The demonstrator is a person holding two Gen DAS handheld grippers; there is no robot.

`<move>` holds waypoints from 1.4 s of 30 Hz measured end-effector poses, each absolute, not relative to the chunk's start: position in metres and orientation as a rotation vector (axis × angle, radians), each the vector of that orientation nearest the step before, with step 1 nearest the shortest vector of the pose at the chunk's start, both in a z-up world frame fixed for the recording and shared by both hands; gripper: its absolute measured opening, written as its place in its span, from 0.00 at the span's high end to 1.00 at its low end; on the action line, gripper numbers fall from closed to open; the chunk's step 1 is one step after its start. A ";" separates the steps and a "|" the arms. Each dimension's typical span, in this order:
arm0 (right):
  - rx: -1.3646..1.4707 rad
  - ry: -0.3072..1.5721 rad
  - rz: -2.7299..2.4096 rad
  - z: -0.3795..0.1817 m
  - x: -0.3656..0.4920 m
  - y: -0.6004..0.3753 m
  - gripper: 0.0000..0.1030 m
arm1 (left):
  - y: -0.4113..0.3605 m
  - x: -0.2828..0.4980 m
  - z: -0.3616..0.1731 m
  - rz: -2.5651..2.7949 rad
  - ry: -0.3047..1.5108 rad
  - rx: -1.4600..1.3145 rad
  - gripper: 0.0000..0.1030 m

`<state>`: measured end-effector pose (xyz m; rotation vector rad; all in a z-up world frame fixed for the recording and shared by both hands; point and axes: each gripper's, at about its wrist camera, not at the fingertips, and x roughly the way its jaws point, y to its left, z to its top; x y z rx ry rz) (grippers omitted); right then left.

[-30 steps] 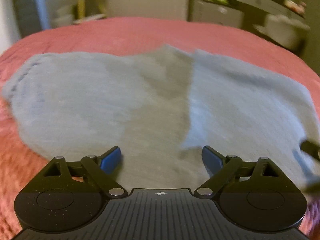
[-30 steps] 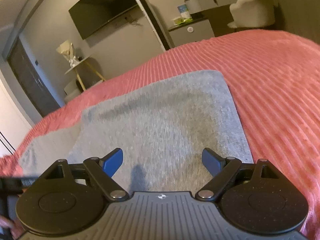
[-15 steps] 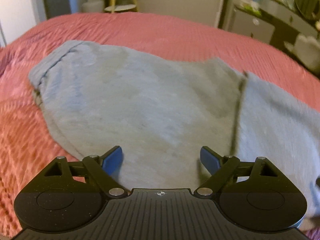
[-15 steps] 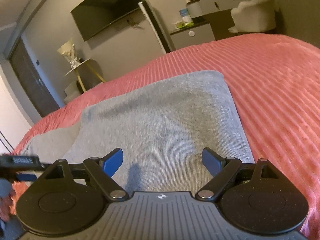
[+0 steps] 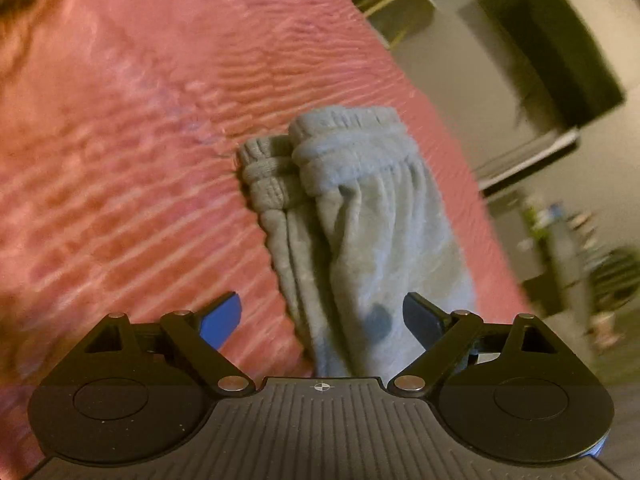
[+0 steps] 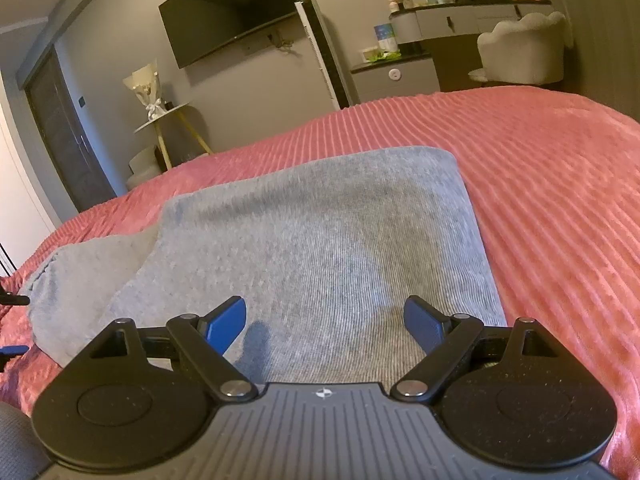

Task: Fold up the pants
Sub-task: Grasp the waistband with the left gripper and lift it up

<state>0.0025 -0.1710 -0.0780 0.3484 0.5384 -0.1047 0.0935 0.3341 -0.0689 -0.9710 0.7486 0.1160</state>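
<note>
Grey sweatpants [image 6: 320,248] lie on a pink ribbed bedspread [image 6: 560,184], with one flat folded panel over another layer at the left. In the left wrist view the pants' gathered end [image 5: 340,152] with its ribbed bands points away, and the cloth [image 5: 372,248] runs back between the fingers. My left gripper [image 5: 322,316] is open and empty above the cloth. My right gripper [image 6: 324,320] is open and empty, low over the near edge of the folded panel. The left gripper's tip [image 6: 14,300] shows at the far left of the right wrist view.
The bedspread [image 5: 140,140] fills the left wrist view's left half. Beyond the bed stand a wall TV [image 6: 236,12], a small round side table [image 6: 168,124], a dresser [image 6: 400,76] and a pale chair [image 6: 524,48].
My left gripper has swung left along the pants and rolled, from the wide middle to the gathered end. My right gripper has stayed almost still, tilting up slightly.
</note>
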 end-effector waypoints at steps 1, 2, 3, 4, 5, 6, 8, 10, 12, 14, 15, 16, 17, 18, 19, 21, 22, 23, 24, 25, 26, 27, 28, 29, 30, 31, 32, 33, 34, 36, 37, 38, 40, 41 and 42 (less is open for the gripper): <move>0.347 0.538 -0.107 -0.078 0.003 -0.171 0.16 | 0.338 0.095 -0.071 0.088 0.738 -0.992 0.10; 0.345 0.538 -0.108 -0.078 0.003 -0.171 0.16 | 0.341 0.098 -0.073 0.072 0.736 -0.997 0.10; 0.340 0.538 -0.109 -0.079 0.003 -0.171 0.16 | 0.342 0.102 -0.073 0.069 0.741 -0.991 0.10; 0.333 0.538 -0.111 -0.079 0.003 -0.170 0.16 | 0.344 0.105 -0.074 0.059 0.734 -0.992 0.10; 0.321 0.540 -0.113 -0.079 0.004 -0.169 0.16 | 0.345 0.108 -0.073 0.042 0.725 -0.994 0.10; 0.311 0.541 -0.115 -0.079 0.004 -0.168 0.16 | 0.346 0.110 -0.073 0.014 0.717 -0.999 0.10; 0.288 0.543 -0.121 -0.080 0.005 -0.166 0.16 | 0.352 0.116 -0.075 -0.022 0.711 -1.019 0.08; 0.261 0.544 -0.126 -0.080 0.006 -0.163 0.16 | 0.356 0.121 -0.084 -0.049 0.708 -1.032 0.07; 0.247 0.544 -0.130 -0.081 0.006 -0.162 0.16 | 0.362 0.122 -0.087 -0.057 0.685 -1.076 0.07; 0.246 0.542 -0.130 -0.082 0.006 -0.163 0.16 | 0.367 0.125 -0.090 -0.070 0.670 -1.105 0.07; 0.249 0.541 -0.130 -0.082 0.006 -0.163 0.16 | 0.369 0.127 -0.092 -0.076 0.668 -1.115 0.08; 0.251 0.539 -0.130 -0.082 0.006 -0.164 0.16 | 0.370 0.130 -0.094 -0.079 0.667 -1.116 0.09; 0.251 0.537 -0.131 -0.083 0.006 -0.165 0.16 | 0.369 0.133 -0.093 -0.084 0.669 -1.108 0.09; 0.248 0.537 -0.132 -0.083 0.006 -0.164 0.16 | 0.368 0.136 -0.092 -0.092 0.668 -1.095 0.10; 0.244 0.537 -0.133 -0.084 0.006 -0.163 0.16 | 0.366 0.137 -0.090 -0.107 0.658 -1.078 0.12; 0.240 0.537 -0.133 -0.084 0.007 -0.163 0.16 | 0.363 0.138 -0.090 -0.171 0.616 -1.064 0.22; 0.241 0.536 -0.132 -0.084 0.006 -0.163 0.16 | 0.363 0.137 -0.094 -0.201 0.597 -1.081 0.29; 0.241 0.536 -0.132 -0.084 0.007 -0.164 0.16 | 0.365 0.135 -0.100 -0.214 0.581 -1.107 0.29; 0.241 0.535 -0.132 -0.084 0.006 -0.164 0.16 | 0.368 0.136 -0.107 -0.199 0.583 -1.143 0.31; 0.240 0.534 -0.132 -0.084 0.006 -0.164 0.16 | 0.369 0.137 -0.113 -0.168 0.607 -1.161 0.39; 0.239 0.534 -0.133 -0.084 0.007 -0.164 0.16 | 0.370 0.140 -0.115 -0.135 0.632 -1.155 0.43; 0.237 0.533 -0.134 -0.084 0.007 -0.163 0.16 | 0.370 0.144 -0.115 -0.134 0.638 -1.146 0.42; 0.235 0.533 -0.135 -0.084 0.007 -0.163 0.16 | 0.369 0.147 -0.113 -0.137 0.640 -1.139 0.38; 0.233 0.533 -0.136 -0.084 0.007 -0.163 0.16 | 0.368 0.150 -0.111 -0.137 0.646 -1.135 0.36; 0.232 0.532 -0.137 -0.084 0.008 -0.163 0.16 | 0.366 0.155 -0.109 -0.133 0.655 -1.129 0.32; 0.231 0.531 -0.138 -0.084 0.008 -0.163 0.16 | 0.363 0.160 -0.105 -0.129 0.662 -1.117 0.27; 0.230 0.531 -0.139 -0.084 0.008 -0.163 0.16 | 0.360 0.162 -0.102 -0.130 0.666 -1.102 0.27; 0.229 0.532 -0.140 -0.084 0.008 -0.162 0.16 | 0.356 0.166 -0.099 -0.133 0.665 -1.074 0.27; 0.228 0.532 -0.140 -0.084 0.009 -0.162 0.16 | 0.351 0.168 -0.096 -0.131 0.663 -1.045 0.36; 0.229 0.532 -0.140 -0.084 0.008 -0.163 0.16 | 0.347 0.169 -0.099 -0.085 0.693 -1.023 0.58; 0.228 0.532 -0.140 -0.084 0.008 -0.163 0.16 | 0.349 0.168 -0.102 -0.064 0.700 -1.037 0.67; 0.228 0.532 -0.140 -0.084 0.008 -0.163 0.16 | 0.352 0.165 -0.105 -0.066 0.697 -1.065 0.69; 0.230 0.534 -0.140 -0.084 0.008 -0.163 0.16 | 0.355 0.160 -0.104 -0.083 0.684 -1.095 0.76; 0.232 0.536 -0.140 -0.083 0.009 -0.163 0.16 | 0.354 0.159 -0.099 -0.087 0.678 -1.077 0.77; 0.238 0.540 -0.139 -0.082 0.009 -0.164 0.16 | 0.352 0.158 -0.093 -0.090 0.671 -1.054 0.78</move>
